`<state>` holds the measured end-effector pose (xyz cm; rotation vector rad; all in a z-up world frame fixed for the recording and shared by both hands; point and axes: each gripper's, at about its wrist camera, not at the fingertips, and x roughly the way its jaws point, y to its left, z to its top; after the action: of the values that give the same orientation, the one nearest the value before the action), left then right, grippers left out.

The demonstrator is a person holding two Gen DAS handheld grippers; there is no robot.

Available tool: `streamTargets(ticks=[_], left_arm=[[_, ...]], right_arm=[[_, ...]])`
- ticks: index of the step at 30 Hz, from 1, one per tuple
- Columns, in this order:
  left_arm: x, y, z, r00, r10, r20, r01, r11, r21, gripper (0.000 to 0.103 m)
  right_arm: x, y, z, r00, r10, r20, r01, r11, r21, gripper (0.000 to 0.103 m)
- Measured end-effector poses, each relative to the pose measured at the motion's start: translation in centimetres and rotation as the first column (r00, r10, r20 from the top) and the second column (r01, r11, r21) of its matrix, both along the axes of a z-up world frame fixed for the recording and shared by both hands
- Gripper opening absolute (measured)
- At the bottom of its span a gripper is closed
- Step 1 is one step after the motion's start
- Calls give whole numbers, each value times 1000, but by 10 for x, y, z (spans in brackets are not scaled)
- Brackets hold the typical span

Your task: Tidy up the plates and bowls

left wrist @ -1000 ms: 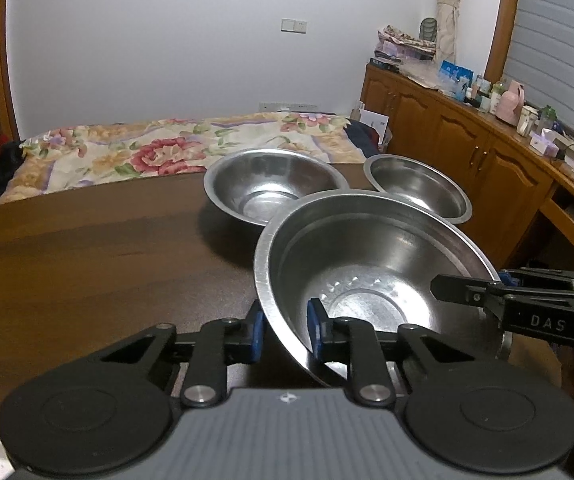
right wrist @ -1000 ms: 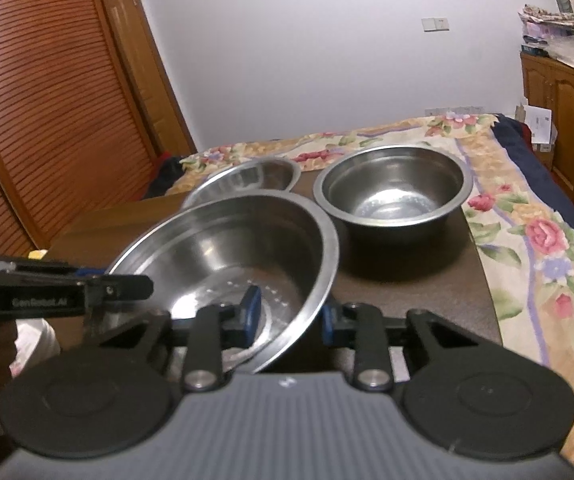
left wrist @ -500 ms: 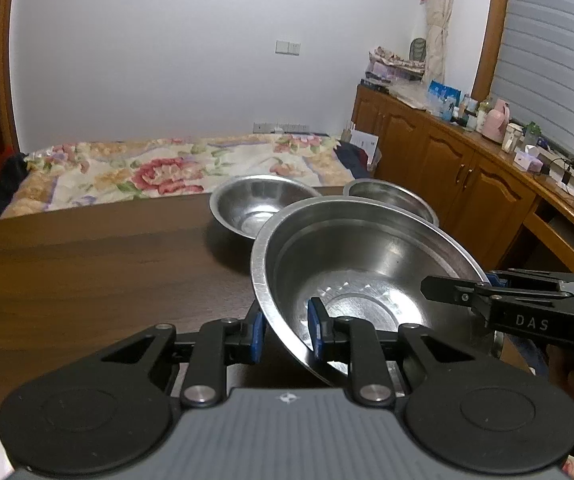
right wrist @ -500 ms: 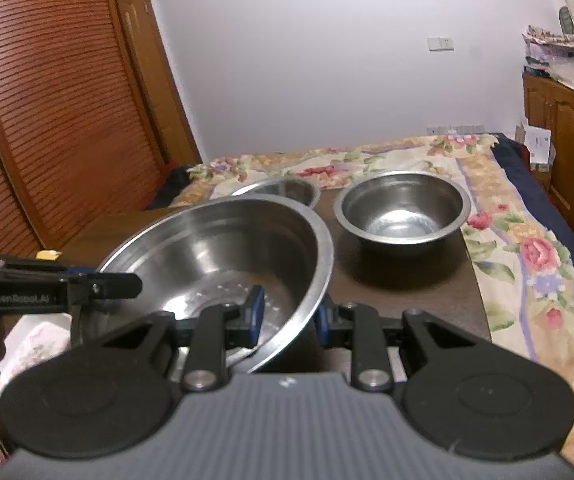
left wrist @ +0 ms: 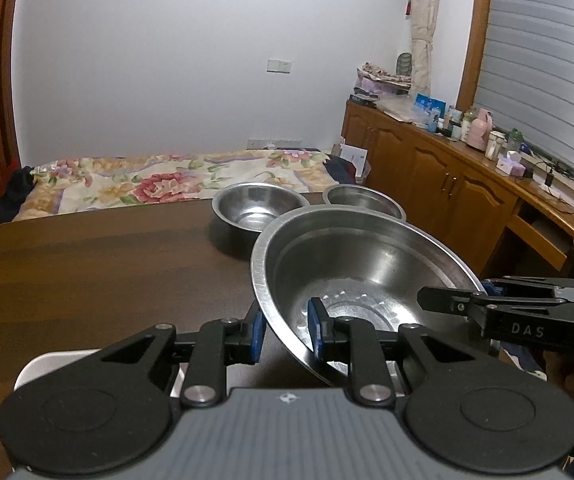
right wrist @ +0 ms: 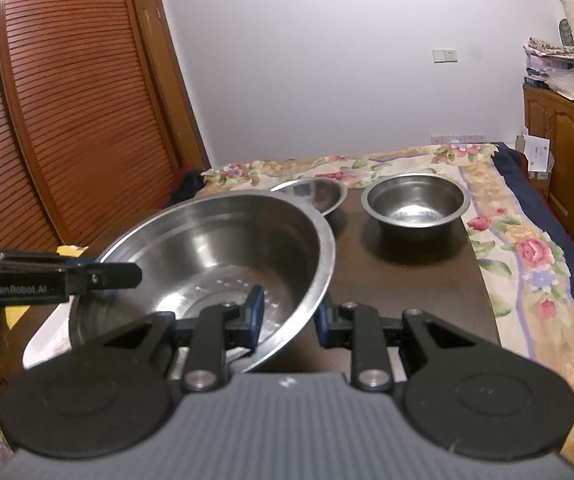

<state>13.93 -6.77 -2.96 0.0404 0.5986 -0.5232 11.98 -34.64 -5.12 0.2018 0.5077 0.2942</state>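
Between both grippers' pads [left wrist: 315, 330] (clamped): basin rim [left wrist: 261, 280]

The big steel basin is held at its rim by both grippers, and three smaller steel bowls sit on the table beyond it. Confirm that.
The count is wrong: two smaller bowls sit beyond it, not three. The right wrist view shows the deeper bowl and the shallower bowl on the table. The rest holds: the left gripper and right gripper each clamp the big steel basin at its rim.
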Motion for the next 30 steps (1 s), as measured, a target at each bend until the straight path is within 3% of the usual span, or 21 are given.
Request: streamTargets(ticks=[15, 30], left_arm=[[-23, 16, -34, 999, 15, -36, -15, 1000, 4, 25], [-29, 22, -51, 998, 26, -50, -24, 999, 39, 26]], right_arm=[[-18, 9, -23, 999, 1, -39, 0, 999, 32, 28], [-28, 24, -32, 999, 9, -44, -11, 1000, -30, 28]])
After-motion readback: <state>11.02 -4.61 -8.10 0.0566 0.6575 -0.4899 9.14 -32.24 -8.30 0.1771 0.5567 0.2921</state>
